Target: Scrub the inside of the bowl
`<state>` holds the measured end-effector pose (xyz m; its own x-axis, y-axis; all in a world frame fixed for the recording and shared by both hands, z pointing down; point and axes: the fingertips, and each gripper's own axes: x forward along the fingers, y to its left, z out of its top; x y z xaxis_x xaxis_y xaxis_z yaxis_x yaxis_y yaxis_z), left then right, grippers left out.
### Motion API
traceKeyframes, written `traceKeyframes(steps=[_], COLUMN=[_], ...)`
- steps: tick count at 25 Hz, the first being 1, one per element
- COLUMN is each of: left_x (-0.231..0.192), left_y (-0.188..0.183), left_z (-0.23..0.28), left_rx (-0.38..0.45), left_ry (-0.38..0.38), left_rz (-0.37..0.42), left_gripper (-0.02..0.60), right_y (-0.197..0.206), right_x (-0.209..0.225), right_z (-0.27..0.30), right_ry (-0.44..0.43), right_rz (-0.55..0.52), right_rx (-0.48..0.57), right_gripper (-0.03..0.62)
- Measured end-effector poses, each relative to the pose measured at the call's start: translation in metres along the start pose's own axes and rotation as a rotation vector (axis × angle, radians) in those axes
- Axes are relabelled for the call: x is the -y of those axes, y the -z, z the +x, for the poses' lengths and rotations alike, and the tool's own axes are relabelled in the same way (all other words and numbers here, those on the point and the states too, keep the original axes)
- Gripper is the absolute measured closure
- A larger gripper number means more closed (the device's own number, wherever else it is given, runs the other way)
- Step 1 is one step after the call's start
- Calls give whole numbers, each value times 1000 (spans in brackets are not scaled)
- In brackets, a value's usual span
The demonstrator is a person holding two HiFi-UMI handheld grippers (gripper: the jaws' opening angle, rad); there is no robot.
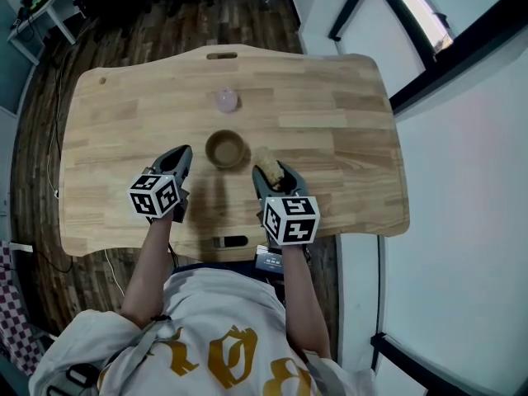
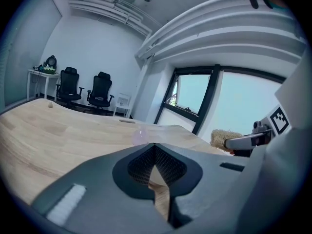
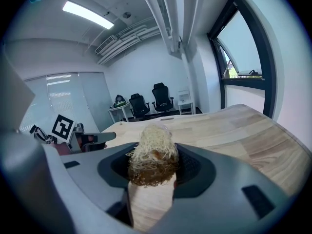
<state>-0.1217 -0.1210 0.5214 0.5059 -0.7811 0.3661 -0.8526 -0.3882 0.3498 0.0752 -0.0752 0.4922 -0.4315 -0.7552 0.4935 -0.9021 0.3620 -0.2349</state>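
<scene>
In the head view, a wooden worktop (image 1: 330, 139) is seen from above. The bowl (image 1: 225, 149), round and brown, is placed upright near the middle of the worktop, a little toward the near edge. The left gripper (image 1: 181, 155) is held just beside the bowl on its left, and the right gripper (image 1: 272, 172) just beside it on its right. A fibrous scrubber (image 1: 266, 160) is clamped in the jaws of the right gripper. It is kept outside the bowl, near its rim. A small pale pink object (image 1: 227, 100) is standing behind the bowl, toward the far edge.

In the left gripper view, the jaws are brought together at their tips, and nothing is held between them. Only a narrow slit of worktop is shown below the tips. The pink object is seen beyond the jaws, and the scrubber at the right.

In the right gripper view, the jaws are closed on the scrubber, which bulges above them, pale at the top and brown lower down. The left gripper is seen at the left.
</scene>
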Motion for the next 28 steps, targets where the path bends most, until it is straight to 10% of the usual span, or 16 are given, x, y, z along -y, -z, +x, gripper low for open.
traceKeyframes(steps=[28], left_x=[-36], left_y=[52], left_z=[74], left_rx=[-331], left_ry=[10], left_rz=[-93], left_gripper=[511], right_y=[25], right_x=[4], right_z=[99], right_ry=[-104], right_rz=[-15], right_rx=[-168], right_gripper=[396])
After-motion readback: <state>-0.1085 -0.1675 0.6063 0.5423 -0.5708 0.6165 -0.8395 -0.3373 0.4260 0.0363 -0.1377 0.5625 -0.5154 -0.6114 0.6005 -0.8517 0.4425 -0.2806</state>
